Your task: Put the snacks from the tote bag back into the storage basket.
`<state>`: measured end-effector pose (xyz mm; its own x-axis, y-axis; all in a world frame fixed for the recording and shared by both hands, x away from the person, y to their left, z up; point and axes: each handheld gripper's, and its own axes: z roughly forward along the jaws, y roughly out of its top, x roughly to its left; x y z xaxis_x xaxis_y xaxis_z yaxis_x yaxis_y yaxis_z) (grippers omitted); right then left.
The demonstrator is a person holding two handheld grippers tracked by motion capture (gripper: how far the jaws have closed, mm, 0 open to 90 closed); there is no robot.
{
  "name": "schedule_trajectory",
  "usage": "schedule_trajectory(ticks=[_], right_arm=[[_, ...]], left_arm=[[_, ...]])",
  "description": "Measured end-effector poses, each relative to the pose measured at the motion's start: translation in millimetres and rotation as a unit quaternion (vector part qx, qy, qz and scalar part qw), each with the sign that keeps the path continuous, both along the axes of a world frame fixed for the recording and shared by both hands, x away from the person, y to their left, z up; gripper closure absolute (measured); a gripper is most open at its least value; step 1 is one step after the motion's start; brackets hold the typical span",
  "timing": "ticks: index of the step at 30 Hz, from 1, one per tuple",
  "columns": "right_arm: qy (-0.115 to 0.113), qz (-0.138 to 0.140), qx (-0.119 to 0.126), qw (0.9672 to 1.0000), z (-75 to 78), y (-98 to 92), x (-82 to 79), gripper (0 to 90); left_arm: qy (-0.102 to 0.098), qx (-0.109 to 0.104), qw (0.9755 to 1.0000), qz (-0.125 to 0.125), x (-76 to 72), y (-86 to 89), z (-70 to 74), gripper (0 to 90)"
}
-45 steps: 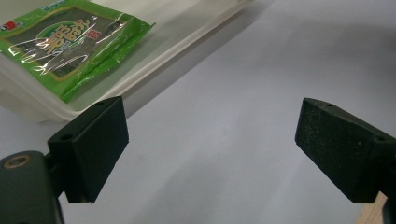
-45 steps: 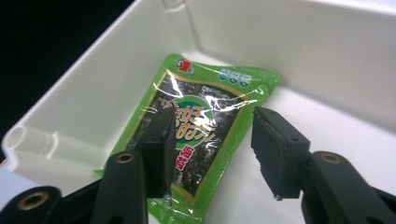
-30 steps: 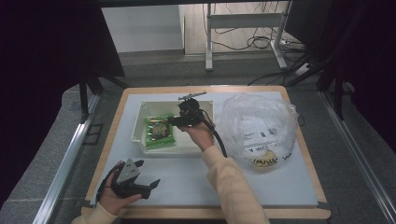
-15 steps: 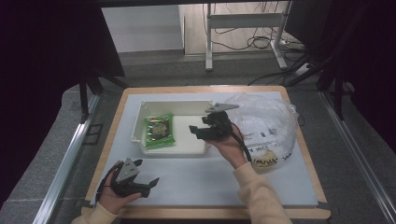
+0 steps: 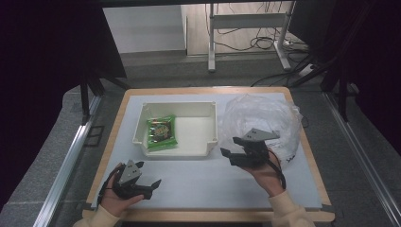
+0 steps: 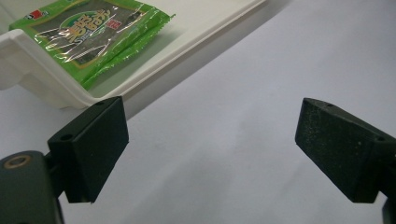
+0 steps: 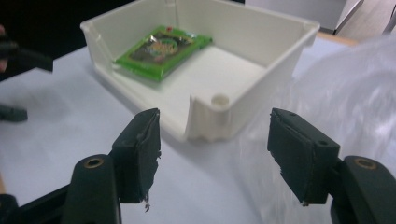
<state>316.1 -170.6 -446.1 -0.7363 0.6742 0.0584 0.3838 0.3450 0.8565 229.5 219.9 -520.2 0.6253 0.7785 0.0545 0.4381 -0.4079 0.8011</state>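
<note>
High view | right gripper (image 5: 236,153) wide and empty, pulled back from tray (image 5: 208,113) toward 5 o'clock beside bag (image 5: 265,113) | packet (image 5: 161,132) left in tray at 9 o'clock | left gripper (image 5: 146,187) wide, idle at 7 o'clock | drop-off looks done.

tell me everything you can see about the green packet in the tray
The green packet is a flat, sealed snack pouch of glossy plastic film, bright green with a dark printed centre, yellow lettering and a small red mark at one corner. It lies flat on the floor of the white tray, in its left part, close to the left wall. Neither gripper touches it.
</note>
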Motion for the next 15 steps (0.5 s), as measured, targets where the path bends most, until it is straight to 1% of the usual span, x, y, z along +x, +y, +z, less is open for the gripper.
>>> schedule_trajectory(ticks=[3,5,6,8,11,15], right_arm=[[0.005,0.002,0.0,1.0,-9.5,-6.1,-6.0,34.6],[0.013,0.004,-0.008,0.9999,-18.7,-8.6,-7.2,34.0],[0.016,0.004,-0.01,0.9998,-20.8,-8.9,-6.9,34.0],[0.02,0.001,-0.012,0.9997,-23.7,-9.8,-5.1,33.9],[0.023,0.0,-0.004,0.9997,-25.1,-11.0,-3.2,33.8],[0.027,-0.002,-0.003,0.9996,-27.1,-11.4,-2.6,33.5]], left_arm=[[-0.001,-0.001,1.0,0.0,0.2,0.9,0.3,9.5],[-0.001,0.0,1.0,0.001,0.3,1.0,0.3,9.5],[-0.001,0.0,1.0,0.0,0.3,0.9,0.3,9.5],[-0.002,0.001,1.0,-0.001,0.1,0.6,0.4,9.5],[-0.002,0.001,1.0,-0.003,0.1,0.9,0.4,9.5],[-0.002,0.002,1.0,-0.003,0.6,1.7,0.1,9.5]])
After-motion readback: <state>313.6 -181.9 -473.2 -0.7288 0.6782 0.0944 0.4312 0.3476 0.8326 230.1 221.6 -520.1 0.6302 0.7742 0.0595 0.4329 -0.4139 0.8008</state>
